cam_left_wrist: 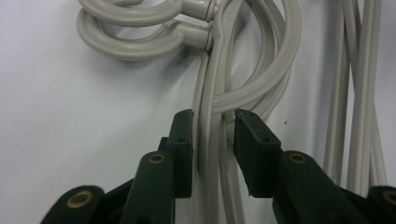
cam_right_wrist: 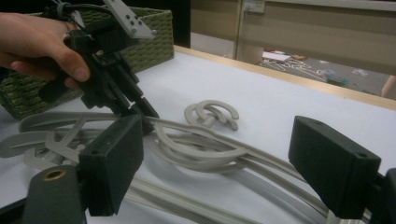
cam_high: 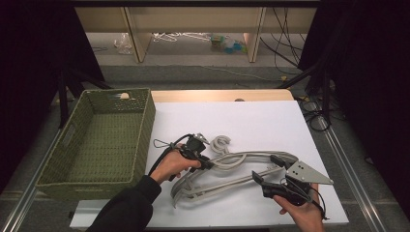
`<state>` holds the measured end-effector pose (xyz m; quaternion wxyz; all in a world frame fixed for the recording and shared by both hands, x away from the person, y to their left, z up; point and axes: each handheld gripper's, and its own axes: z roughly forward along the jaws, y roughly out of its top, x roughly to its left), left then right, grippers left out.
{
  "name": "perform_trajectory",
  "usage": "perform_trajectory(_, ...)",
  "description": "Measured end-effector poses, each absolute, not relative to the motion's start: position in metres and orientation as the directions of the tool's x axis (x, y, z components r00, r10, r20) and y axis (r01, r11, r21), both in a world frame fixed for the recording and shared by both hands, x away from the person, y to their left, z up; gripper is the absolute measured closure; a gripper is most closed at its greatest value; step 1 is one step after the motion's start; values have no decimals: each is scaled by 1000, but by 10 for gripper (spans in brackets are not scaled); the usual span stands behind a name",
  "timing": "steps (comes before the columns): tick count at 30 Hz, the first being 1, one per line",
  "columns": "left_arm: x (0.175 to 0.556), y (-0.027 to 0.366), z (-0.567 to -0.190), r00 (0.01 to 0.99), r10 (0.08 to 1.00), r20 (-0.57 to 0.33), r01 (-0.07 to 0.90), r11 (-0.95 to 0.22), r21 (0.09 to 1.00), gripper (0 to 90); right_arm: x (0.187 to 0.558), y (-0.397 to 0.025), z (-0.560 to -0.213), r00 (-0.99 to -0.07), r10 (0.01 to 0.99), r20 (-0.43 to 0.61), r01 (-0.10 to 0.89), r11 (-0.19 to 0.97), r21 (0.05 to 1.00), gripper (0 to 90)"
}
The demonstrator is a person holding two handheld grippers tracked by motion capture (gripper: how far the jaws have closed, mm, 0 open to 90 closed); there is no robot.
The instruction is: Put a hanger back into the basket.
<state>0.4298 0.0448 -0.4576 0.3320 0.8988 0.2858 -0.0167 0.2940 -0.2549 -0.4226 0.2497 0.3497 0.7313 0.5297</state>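
- Hangers [cam_high: 232, 166]: a small pile of pale grey plastic ones lies on the white table [cam_high: 270, 121], low and centre in the high view, with the curled hooks [cam_high: 221, 143] sticking out at the top of the pile.
- My left gripper [cam_high: 205, 162] sits at the left end of the pile, just under the hooks. In the left gripper view its jaws stand on either side of a couple of thin hanger bars [cam_left_wrist: 212, 154]. The left pad [cam_left_wrist: 183, 144] looks like it's touching a bar, and the right pad [cam_left_wrist: 254, 149] has a sliver of gap, so I'd call it nearly closed around them but not squeezed tight yet.
- The hooks [cam_left_wrist: 140, 32] fill the top left of that view, two stacked curls side by side.
- My right gripper [cam_high: 266, 169] is at the lower right of the high view, jaws spread wide, sitting over the right end of the pile. In the right gripper view the hanger bars [cam_right_wrist: 205, 154] run between the two pads with lots of room on both sides, nothing gripped.
- That same view catches my left hand [cam_right_wrist: 37, 44] in the upper left, wrapped around the other gripper.
- A green woven basket [cam_high: 104, 140] sits at the left of the high view, right beside the table edge, well apart from the hangers.
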Motion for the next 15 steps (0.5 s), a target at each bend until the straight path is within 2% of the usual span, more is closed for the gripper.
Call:
perform_trajectory(5,434,49,-458,822,501,-271,555,-596,581,752,294,-255,-423,-632,775,9,254,196,947,195)
perform_trajectory(7,433,48,-458,827,493,-271,548,-597,586,786,295,-254,-423,-635,773,8,253,198,947,196)
perform_trajectory(15,426,51,-449,846,484,-224,506,-597,623,810,295,-254,-423,-634,774,1,253,206,945,199)
